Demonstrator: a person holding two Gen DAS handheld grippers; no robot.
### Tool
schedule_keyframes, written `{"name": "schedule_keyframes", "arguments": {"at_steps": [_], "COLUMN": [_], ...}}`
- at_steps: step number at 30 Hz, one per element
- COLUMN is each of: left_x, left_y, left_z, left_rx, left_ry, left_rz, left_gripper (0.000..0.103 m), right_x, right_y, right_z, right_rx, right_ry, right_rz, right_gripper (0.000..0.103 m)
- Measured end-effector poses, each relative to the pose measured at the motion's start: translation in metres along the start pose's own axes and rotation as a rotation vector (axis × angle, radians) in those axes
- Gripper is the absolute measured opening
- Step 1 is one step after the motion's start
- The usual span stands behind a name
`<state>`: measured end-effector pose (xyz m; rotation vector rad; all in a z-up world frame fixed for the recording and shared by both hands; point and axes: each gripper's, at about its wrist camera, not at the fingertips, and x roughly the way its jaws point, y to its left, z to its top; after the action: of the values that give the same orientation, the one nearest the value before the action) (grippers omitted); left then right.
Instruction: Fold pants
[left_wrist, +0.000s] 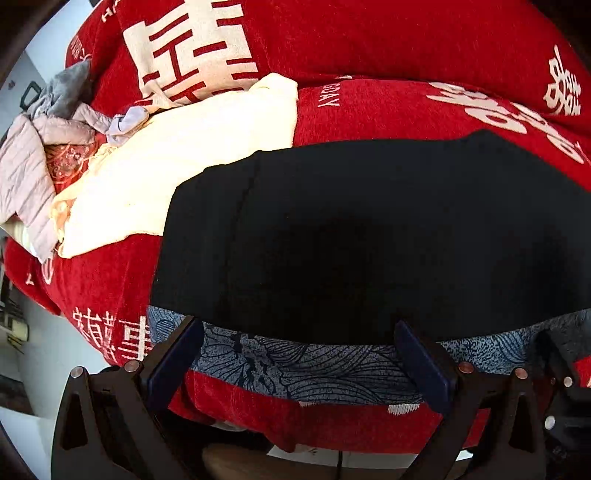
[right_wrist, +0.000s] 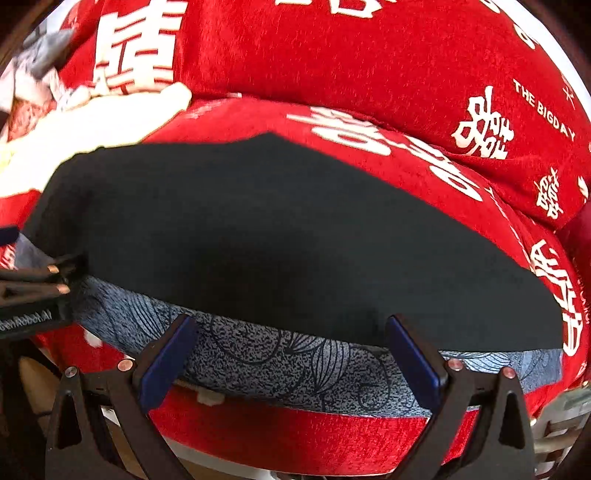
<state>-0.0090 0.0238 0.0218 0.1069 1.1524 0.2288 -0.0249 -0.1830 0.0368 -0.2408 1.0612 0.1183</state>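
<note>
Because the black pants (left_wrist: 369, 240) lie flat across the middle of both frames on the red sofa cover (left_wrist: 406, 48), I keep my left gripper (left_wrist: 299, 332) and right gripper (right_wrist: 291, 328) spread apart and empty at the near edge, over the blue patterned cloth (right_wrist: 295, 362), ready to pinch it.

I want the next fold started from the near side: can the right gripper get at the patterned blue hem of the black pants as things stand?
Probably yes: the right gripper is open, the patterned blue hem lies between its fingers, nothing covering it.
</note>
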Motion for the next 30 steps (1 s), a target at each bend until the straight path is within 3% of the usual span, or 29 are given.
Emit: {"name": "schedule_keyframes", "arguments": {"at_steps": [8,14,30], "left_x": [0.001,0.026,0.049], "left_y": [0.022,0.053,0.102], "left_z": [-0.019,-0.030,-0.024], "left_rx": [-0.019,-0.098,-0.206], "left_ry": [0.013,0.092,0.151], "left_rz": [0.034,0.063,0.003], "left_gripper": [0.103,0.103,0.103], "right_x": [0.000,-0.003,-0.002], "right_y": [-0.072,-0.134,-0.280], "right_z": [-0.016,-0.030,-0.075], "right_rx": [0.123,0.238,0.487], "right_ry": [0.029,0.051,0.115], "right_rz": [-0.053,-0.099,-0.157], "right_gripper": [0.102,0.102,0.102]}}
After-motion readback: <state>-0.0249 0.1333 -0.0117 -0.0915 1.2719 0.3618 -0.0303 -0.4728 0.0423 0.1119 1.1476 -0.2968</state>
